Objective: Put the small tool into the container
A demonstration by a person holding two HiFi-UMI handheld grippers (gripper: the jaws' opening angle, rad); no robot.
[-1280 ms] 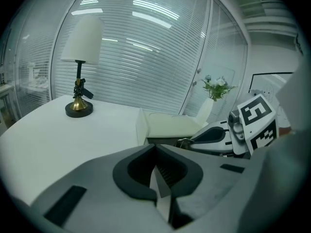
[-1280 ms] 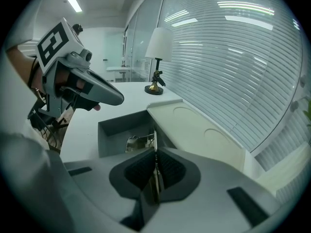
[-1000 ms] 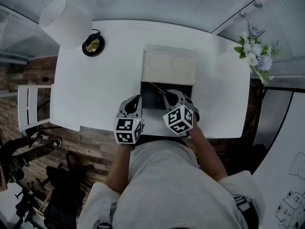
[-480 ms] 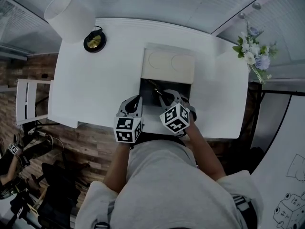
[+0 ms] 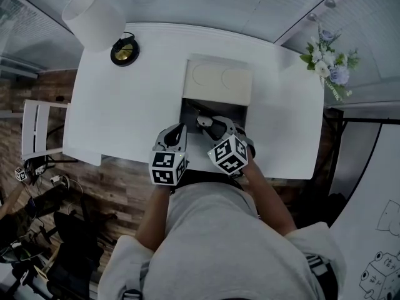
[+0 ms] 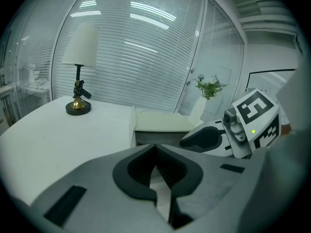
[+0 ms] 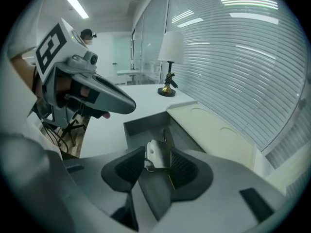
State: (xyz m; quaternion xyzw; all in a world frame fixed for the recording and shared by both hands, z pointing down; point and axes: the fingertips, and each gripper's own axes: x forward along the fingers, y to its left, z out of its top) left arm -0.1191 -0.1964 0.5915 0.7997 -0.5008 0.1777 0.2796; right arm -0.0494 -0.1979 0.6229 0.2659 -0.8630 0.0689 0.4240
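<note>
Cool, fairly dim overhead light is spread evenly. A ceiling strip [image 7: 77, 7] is mirrored as glare in the blinds [image 7: 262, 47] beyond the right tool [image 7: 155, 160]. The white surface [image 5: 125, 117] is rendered bright, while the container [image 5: 192, 107] ahead of that tool is shadowed. Both tool views are curved and darkened at the edges.

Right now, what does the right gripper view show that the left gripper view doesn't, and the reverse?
Only the right gripper view: the small metal piece between the right tool's jaws, which have just been opening and stand apart. Only the left gripper view: the flowers, and the left tool's jaws closed together on nothing. Both: the lamp, the white table, the box with its cream lid, and the other tool seen from outside.
</note>
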